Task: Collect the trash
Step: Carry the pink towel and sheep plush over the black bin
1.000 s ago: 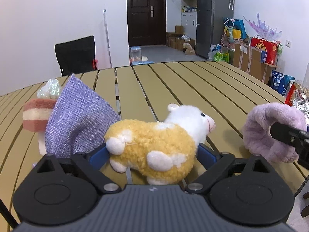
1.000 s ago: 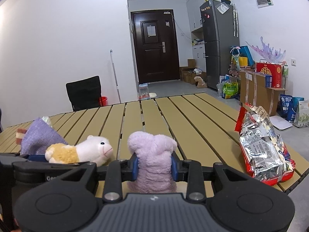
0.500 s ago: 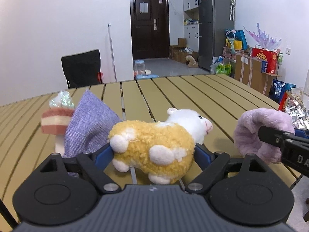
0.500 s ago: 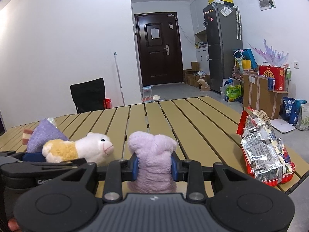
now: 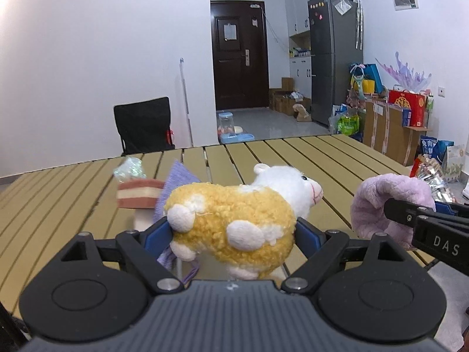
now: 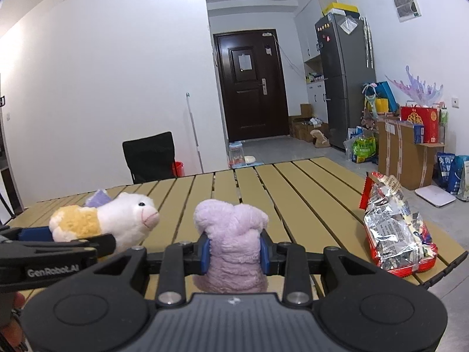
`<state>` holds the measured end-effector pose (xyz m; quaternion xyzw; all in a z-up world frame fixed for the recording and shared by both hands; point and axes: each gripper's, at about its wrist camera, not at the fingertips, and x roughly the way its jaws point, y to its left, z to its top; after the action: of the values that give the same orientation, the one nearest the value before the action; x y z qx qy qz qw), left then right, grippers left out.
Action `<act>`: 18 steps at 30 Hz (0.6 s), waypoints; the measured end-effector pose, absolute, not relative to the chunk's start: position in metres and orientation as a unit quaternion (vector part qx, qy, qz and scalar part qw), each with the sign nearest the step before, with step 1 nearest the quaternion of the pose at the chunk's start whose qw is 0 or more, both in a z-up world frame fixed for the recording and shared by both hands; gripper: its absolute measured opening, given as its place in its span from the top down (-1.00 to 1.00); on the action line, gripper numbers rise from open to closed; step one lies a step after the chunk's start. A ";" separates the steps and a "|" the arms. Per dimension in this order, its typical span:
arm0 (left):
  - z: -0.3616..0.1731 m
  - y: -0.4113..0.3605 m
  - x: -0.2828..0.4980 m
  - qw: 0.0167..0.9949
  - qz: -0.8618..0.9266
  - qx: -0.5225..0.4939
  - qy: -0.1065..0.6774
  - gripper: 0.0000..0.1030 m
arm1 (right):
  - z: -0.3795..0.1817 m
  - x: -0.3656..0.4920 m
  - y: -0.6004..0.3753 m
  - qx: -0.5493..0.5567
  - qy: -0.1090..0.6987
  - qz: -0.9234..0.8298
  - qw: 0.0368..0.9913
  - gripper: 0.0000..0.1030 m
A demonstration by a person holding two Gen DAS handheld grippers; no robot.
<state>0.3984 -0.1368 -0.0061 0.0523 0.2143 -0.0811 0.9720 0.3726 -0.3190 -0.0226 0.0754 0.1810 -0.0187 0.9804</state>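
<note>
A yellow and white plush sheep (image 5: 234, 220) hangs a little above the slatted wooden table (image 5: 307, 158), squeezed between the blue pads of my left gripper (image 5: 233, 231), which is shut on it. My right gripper (image 6: 234, 252) is shut on a fluffy lilac plush toy (image 6: 233, 234), held upright over the table's near edge. The two grippers are side by side: the sheep (image 6: 117, 220) shows at the left of the right wrist view, and the lilac toy (image 5: 378, 202) at the right of the left wrist view. A crumpled silver and red snack bag (image 6: 395, 234) lies near the table's right edge.
Behind the sheep lie a lilac cloth pouch (image 5: 181, 182), a pink-striped plush piece (image 5: 140, 198) and a crinkled clear wrapper (image 5: 130, 170). A black chair (image 6: 149, 155) stands past the far side. Boxes, bags and a fridge (image 6: 346, 88) line the right wall.
Both grippers have risen with their toys. The sheep has come up off the table and away from the lilac pouch, which now sits lower and further back.
</note>
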 end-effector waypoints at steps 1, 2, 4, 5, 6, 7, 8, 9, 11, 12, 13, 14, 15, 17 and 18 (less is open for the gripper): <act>-0.003 -0.135 0.392 0.973 -0.081 0.051 0.212 -0.70 | -0.021 0.367 -0.317 0.074 0.178 -0.017 0.981 0.40; -0.001 -0.133 0.385 0.973 -0.079 0.050 0.211 -0.70 | -0.020 0.362 -0.315 0.075 0.177 -0.016 0.981 0.40; 0.004 -0.128 0.376 0.974 -0.076 0.048 0.209 -0.70 | -0.019 0.352 -0.311 0.075 0.174 -0.013 0.982 0.40; 0.005 -0.126 0.371 0.974 -0.076 0.046 0.208 -0.70 | -0.018 0.345 -0.309 0.075 0.173 -0.011 0.982 0.40; 0.007 -0.124 0.364 0.974 -0.074 0.045 0.207 -0.70 | -0.018 0.340 -0.306 0.075 0.171 -0.010 0.982 0.40; 0.009 -0.122 0.360 0.975 -0.073 0.044 0.206 -0.70 | -0.017 0.335 -0.304 0.074 0.169 -0.009 0.983 0.40; 0.011 -0.121 0.354 0.975 -0.072 0.044 0.205 -0.70 | -0.016 0.329 -0.301 0.074 0.168 -0.006 0.983 0.40; 0.013 -0.119 0.348 0.975 -0.072 0.043 0.204 -0.70 | -0.015 0.324 -0.299 0.074 0.167 -0.005 0.983 0.40; 0.015 -0.115 0.338 0.976 -0.070 0.042 0.201 -0.70 | -0.014 0.311 -0.295 0.076 0.165 -0.001 0.983 0.40; 0.017 -0.113 0.330 0.977 -0.069 0.041 0.200 -0.70 | -0.014 0.305 -0.294 0.076 0.165 0.001 0.983 0.40; 0.019 -0.111 0.325 0.977 -0.068 0.039 0.198 -0.70 | -0.014 0.299 -0.292 0.077 0.165 0.002 0.983 0.40; 0.019 -0.108 0.320 0.977 -0.067 0.037 0.198 -0.70 | -0.015 0.292 -0.291 0.078 0.165 0.003 0.983 0.40; 0.020 -0.106 0.314 0.978 -0.066 0.036 0.197 -0.70 | -0.016 0.285 -0.289 0.079 0.166 0.005 0.983 0.40; 0.020 -0.099 0.304 0.978 -0.063 0.036 0.195 -0.70 | -0.018 0.272 -0.287 0.080 0.169 0.007 0.982 0.40; 0.020 -0.096 0.298 0.978 -0.062 0.036 0.196 -0.70 | -0.020 0.266 -0.286 0.080 0.172 0.008 0.982 0.40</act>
<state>0.2977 -0.0962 0.0198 0.0361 0.1960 -0.0620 0.9780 0.2658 -0.2856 -0.0197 0.0800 0.1717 0.0081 0.9819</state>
